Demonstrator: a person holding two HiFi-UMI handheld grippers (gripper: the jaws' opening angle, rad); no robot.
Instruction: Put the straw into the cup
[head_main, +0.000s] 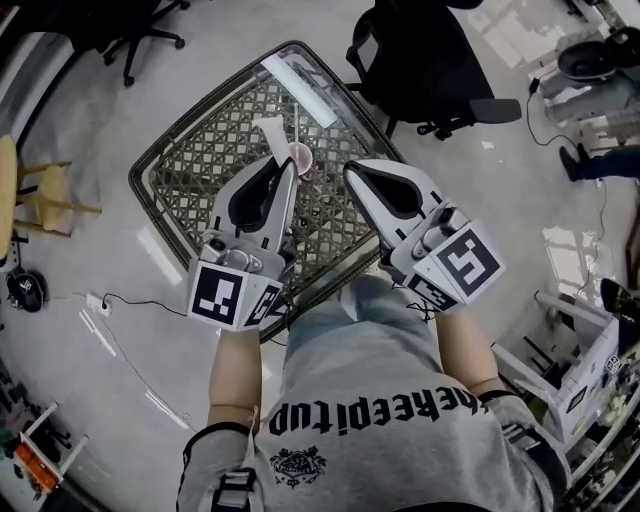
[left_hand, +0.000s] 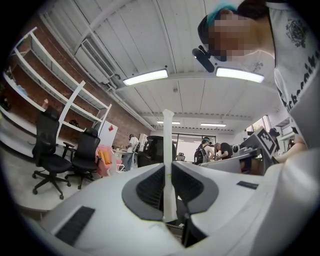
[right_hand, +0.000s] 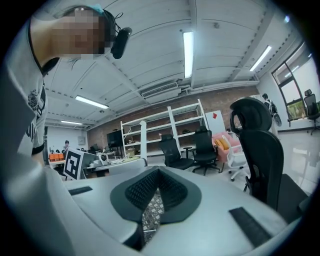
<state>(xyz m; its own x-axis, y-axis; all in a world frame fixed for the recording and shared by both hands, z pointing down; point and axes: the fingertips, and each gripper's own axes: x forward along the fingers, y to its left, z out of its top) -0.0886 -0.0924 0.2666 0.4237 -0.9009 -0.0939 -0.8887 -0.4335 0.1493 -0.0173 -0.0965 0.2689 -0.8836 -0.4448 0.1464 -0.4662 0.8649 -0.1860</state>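
Closest to you is your own grey shirt (head_main: 380, 400), and just beyond it, at 12 o'clock, are the two marker cubes (head_main: 230, 295) riding on the tools. The left gripper (head_main: 288, 170) is clamped on the straw (left_hand: 167, 135). In the left gripper view the pads pinch it near its lower end, and a long white length runs straight out past the jaw tips. The right gripper (head_main: 352, 172) has its jaws together with nothing between them; only the lattice table (head_main: 190, 170) shows through the slit below the pads. In the head view the small pinkish cup (head_main: 300, 157) stands on the table at about 1 o'clock from the left tips, with the straw's free end at roughly 11 o'clock of the cup. How high that end sits above the rim I cannot tell. Expect the straw to be very light and thin-walled. It will likely flatten if you squeeze harder, and so much unsupported length may bend or swing as you turn your wrist. Your low hold suits the job because it leaves the free end to go in first, but keep it firm enough that the smooth surface doesn't slide through the pads. The cup also looks light and easy to tip, so a bump on its rim could knock it over. You may want the right gripper beside it, at its 3 o'clock, to steady it.
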